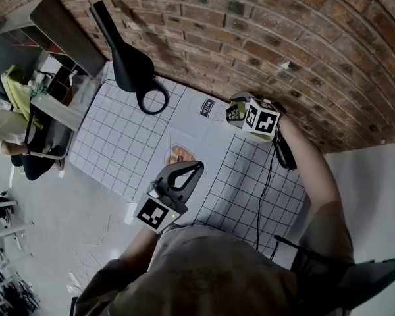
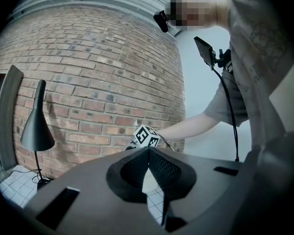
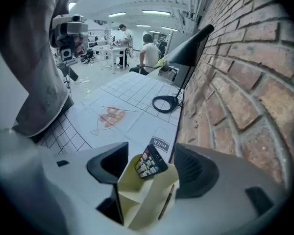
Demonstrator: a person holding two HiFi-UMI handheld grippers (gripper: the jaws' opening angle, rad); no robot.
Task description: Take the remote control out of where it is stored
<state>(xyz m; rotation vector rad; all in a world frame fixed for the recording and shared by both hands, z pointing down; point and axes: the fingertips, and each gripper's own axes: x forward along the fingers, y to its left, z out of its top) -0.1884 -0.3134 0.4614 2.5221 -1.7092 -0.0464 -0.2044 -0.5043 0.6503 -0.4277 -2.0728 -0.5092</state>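
Note:
A black remote control [image 3: 149, 161] stands upright in a pale yellow desk organizer [image 3: 147, 199] against the brick wall. My right gripper [image 3: 150, 150] points steeply down over it, open wide, one jaw on each side of the remote's top, not pressing on it. A thin pencil [image 3: 166, 202] sits in the organizer's neighbouring compartment. In the head view the right gripper's marker cube [image 1: 260, 120] hides the organizer. My left gripper [image 1: 197, 167] hovers level over the gridded tablecloth [image 1: 118, 150], shut and empty; its tips [image 2: 148, 152] meet.
A black desk lamp [image 1: 128, 61] with a ring base [image 1: 153, 101] stands on the table by the brick wall [image 1: 283, 38]. A fish drawing [image 1: 182, 155] and a milk label [image 1: 207, 108] mark the cloth. A shelf [image 1: 59, 28] and seated people [image 3: 149, 53] are beyond.

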